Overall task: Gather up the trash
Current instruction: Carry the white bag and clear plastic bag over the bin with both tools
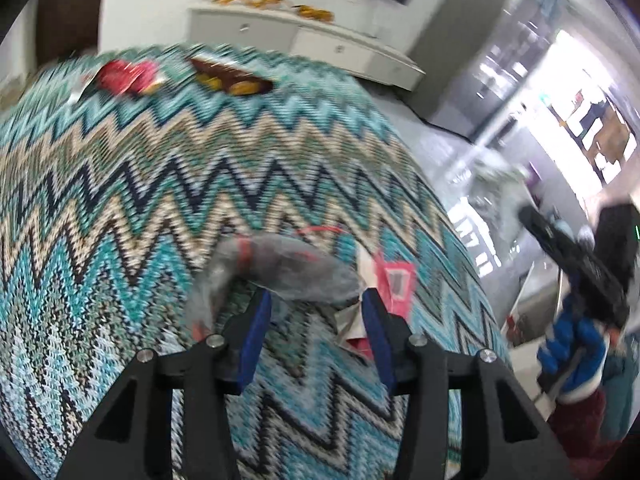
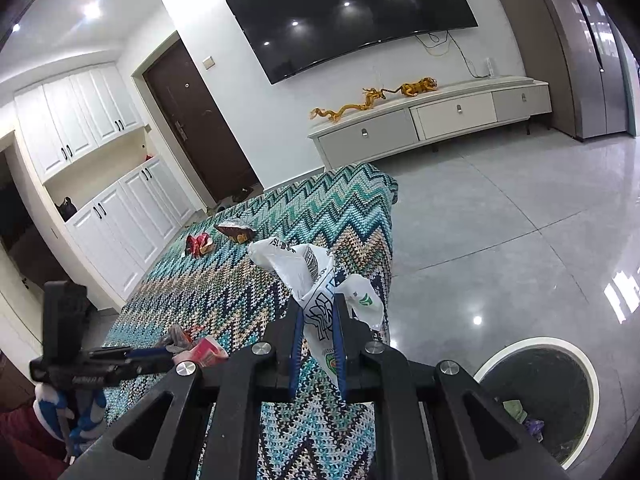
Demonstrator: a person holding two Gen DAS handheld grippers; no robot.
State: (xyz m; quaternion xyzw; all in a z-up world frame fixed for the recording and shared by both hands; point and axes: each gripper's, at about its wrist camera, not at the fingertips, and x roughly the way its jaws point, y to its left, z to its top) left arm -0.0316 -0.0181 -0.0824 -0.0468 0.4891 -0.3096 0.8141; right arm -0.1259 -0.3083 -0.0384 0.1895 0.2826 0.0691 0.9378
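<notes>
My right gripper [image 2: 318, 312] is shut on a white printed plastic bag [image 2: 316, 276] and holds it above the zigzag-patterned cloth [image 2: 256, 280]. My left gripper [image 1: 316, 300] is open, its blue pads on either side of a crumpled grey wrapper [image 1: 288, 264], with a pink and red packet [image 1: 392, 284] just to its right. It also shows in the right wrist view [image 2: 168, 354], next to the same trash [image 2: 200, 348]. A red wrapper [image 2: 198, 244] and a brown snack wrapper [image 2: 236, 231] lie farther back on the cloth.
A round white-rimmed trash bin [image 2: 536, 392] with a black liner stands on the grey tiled floor at the lower right, with some trash inside. A TV cabinet [image 2: 432, 120] stands against the far wall. White cupboards are at the left.
</notes>
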